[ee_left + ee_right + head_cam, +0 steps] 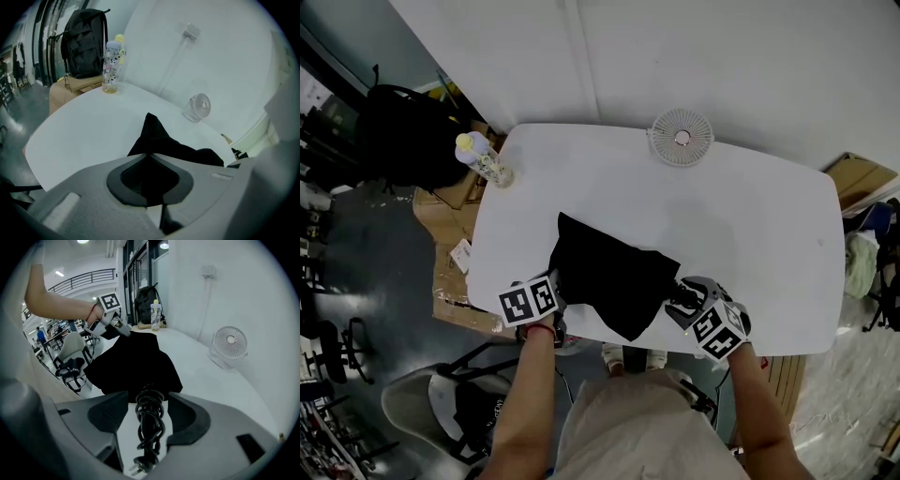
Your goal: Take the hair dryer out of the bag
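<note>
Fingers of left gripper (149, 153) clamped on left edge of black bag (614, 277), right gripper (148, 394) held open at bag's mouth, cord-wrapped hair dryer (150, 425) seen loose between its jaws, protruding from bag.

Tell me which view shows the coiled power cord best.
The right gripper view: the coiled power cord, plug nearest the camera, lies between the open jaws of the right gripper, reaching the black bag. The head view shows barely a dark bit; the left gripper view shows none.
</note>
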The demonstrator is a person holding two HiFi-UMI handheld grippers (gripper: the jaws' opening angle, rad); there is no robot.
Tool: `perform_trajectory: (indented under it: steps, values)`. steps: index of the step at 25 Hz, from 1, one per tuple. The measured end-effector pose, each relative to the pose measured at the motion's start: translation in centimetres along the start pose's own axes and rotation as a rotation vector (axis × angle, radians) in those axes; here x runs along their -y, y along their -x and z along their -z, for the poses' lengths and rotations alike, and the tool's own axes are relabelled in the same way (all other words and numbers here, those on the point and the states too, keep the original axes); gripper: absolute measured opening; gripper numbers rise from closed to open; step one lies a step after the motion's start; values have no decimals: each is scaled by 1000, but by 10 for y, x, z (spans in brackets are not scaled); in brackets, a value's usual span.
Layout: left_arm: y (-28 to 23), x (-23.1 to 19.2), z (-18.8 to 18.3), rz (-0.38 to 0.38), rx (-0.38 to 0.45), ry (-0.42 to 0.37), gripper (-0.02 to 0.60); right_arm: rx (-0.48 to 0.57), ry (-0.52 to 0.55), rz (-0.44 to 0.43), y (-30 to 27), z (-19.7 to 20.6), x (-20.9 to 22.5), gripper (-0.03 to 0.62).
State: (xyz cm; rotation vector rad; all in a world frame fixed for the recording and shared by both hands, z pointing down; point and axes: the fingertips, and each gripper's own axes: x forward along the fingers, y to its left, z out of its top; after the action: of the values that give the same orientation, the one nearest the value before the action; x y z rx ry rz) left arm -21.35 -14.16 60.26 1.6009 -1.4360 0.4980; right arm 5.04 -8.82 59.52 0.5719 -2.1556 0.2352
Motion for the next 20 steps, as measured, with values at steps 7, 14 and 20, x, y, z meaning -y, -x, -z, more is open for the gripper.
perform_trajectory:
  steps: [7,14,20]
  values:
    - [-1,0,2,4,-4,1,17,-102,67,15,-27,-1,-1,270]
    - [-3,0,3,10,-10,-1,17,-190,72,7,-46,10,0,276]
    - [-5,0,3,13,-16,-6,17,-227,44,-47,-54,12,-2,278]
